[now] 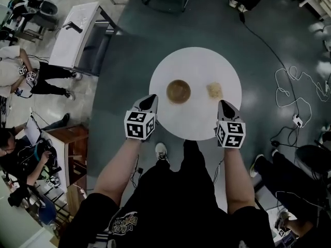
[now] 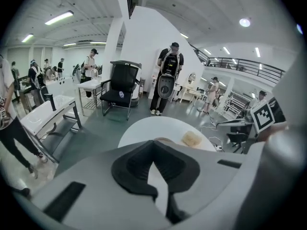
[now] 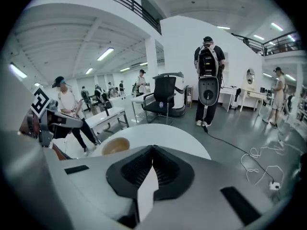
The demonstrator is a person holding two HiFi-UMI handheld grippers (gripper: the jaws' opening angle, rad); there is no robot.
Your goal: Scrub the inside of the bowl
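On the round white counter (image 1: 196, 66) the brown round bowl (image 1: 178, 91) sits near the middle, with a pale yellow sponge (image 1: 214, 90) near it on the right. At the near edge, our left gripper (image 1: 150, 99) and right gripper (image 1: 224, 104) are both clenched on nothing. We judge scrubbing not yet begun; next, the right gripper should open and take the sponge.

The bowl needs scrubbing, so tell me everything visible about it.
The bowl is round, tan-brown with a darker ring inside, and looks empty. It stands upright, slightly left of centre on the white round table, apart from the sponge to its right. Only the table touches it; the left gripper and right gripper are short of it.
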